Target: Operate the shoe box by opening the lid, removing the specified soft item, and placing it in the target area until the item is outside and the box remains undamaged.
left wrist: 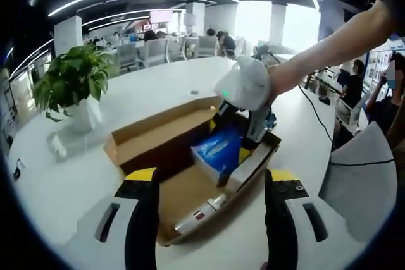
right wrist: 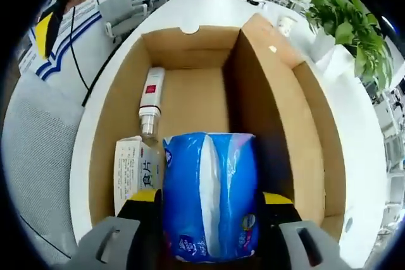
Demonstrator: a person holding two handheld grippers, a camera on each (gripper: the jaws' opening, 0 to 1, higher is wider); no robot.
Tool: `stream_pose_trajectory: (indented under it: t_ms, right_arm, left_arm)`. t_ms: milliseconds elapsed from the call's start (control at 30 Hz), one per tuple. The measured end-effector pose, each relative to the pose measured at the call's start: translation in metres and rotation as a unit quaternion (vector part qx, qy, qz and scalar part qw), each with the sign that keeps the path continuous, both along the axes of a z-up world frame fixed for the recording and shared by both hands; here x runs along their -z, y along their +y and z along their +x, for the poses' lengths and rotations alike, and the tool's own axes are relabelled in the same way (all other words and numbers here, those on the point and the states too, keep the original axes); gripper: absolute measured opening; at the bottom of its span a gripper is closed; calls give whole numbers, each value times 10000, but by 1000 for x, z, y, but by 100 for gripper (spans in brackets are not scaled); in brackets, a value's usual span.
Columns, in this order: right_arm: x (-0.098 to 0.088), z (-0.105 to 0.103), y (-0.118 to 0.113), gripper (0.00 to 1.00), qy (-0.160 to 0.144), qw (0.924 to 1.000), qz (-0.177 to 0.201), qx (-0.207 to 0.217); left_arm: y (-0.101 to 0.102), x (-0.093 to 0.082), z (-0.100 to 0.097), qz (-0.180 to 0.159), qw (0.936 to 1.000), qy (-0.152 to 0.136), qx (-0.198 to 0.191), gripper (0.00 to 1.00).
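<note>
An open cardboard shoe box (left wrist: 145, 136) (right wrist: 190, 49) lies on the white table, its lid folded back. Inside sits a soft blue tissue pack (left wrist: 218, 148) (right wrist: 209, 194). In the right gripper view my right gripper (right wrist: 210, 219) has a jaw pressed on each side of the pack, shut on it. That same gripper (left wrist: 247, 124) shows in the left gripper view, reaching down into the box from a person's hand. My left gripper (left wrist: 212, 219) stands open at the box's near end with nothing between its jaws.
A white tube (right wrist: 150, 102) (left wrist: 199, 214) and a small white carton (right wrist: 134, 172) lie in the box beside the pack. A potted plant (left wrist: 73, 86) (right wrist: 342, 11) stands near the lid. People sit at the back and right. A grey chair (left wrist: 361, 181) is nearby.
</note>
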State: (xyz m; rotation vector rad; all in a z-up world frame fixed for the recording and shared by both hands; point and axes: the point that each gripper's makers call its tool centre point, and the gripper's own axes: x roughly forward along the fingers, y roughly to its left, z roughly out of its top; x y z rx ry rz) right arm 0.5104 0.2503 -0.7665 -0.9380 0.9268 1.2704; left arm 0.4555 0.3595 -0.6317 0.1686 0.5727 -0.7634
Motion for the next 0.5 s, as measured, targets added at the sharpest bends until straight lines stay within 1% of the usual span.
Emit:
stream_pose_trajectory:
  t_ms: [67, 233, 367, 467, 500]
  right_arm:
    - [3, -1, 2, 60, 29, 10000, -18, -7]
    - [10, 0, 4, 60, 91, 10000, -30, 7]
    - [11, -4, 5, 63, 98, 9999, -16, -26]
    - [5, -14, 10, 57, 157, 9997, 120, -164]
    - [4, -16, 10, 56, 154, 9996, 124, -184]
  left_arm:
    - [2, 3, 0, 45, 10000, 8, 10, 68]
    - [1, 3, -2, 13, 10000, 45, -1, 68]
    - [1, 4, -5, 4, 10000, 74, -1, 67]
    - [4, 8, -6, 0, 9999, 108, -9, 67]
    - [4, 8, -6, -12, 9999, 114, -15, 67]
